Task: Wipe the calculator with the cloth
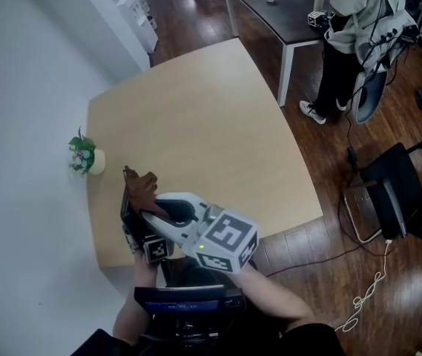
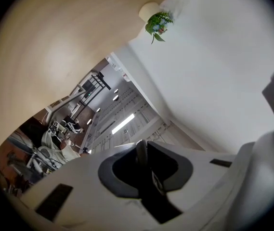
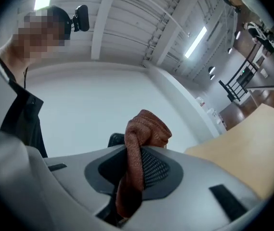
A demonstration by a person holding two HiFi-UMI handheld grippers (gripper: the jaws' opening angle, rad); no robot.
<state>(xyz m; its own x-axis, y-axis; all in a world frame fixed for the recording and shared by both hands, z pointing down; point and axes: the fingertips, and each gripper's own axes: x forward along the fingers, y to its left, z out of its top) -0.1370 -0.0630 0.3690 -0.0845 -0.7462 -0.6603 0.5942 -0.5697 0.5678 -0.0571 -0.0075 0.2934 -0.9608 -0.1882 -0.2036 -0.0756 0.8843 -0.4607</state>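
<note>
My right gripper (image 1: 150, 206) is shut on a rust-brown cloth (image 1: 142, 186), which bunches up above its jaws over the near left part of the wooden table (image 1: 196, 132). In the right gripper view the cloth (image 3: 139, 143) stands up between the pads of my right gripper (image 3: 131, 170). My left gripper (image 1: 130, 227) sits just left of it, shut on a thin dark slab that looks like the calculator (image 1: 126, 208), held on edge. In the left gripper view that slab (image 2: 141, 153) shows edge-on between the jaws of my left gripper (image 2: 144, 165). The cloth lies against the calculator's top end.
A small potted plant (image 1: 84, 154) stands at the table's left edge by the white wall, and the plant (image 2: 158, 23) also shows in the left gripper view. A person (image 1: 359, 21) stands at a dark table (image 1: 285, 13) at the back right. A black chair (image 1: 396, 191) is on the floor to the right.
</note>
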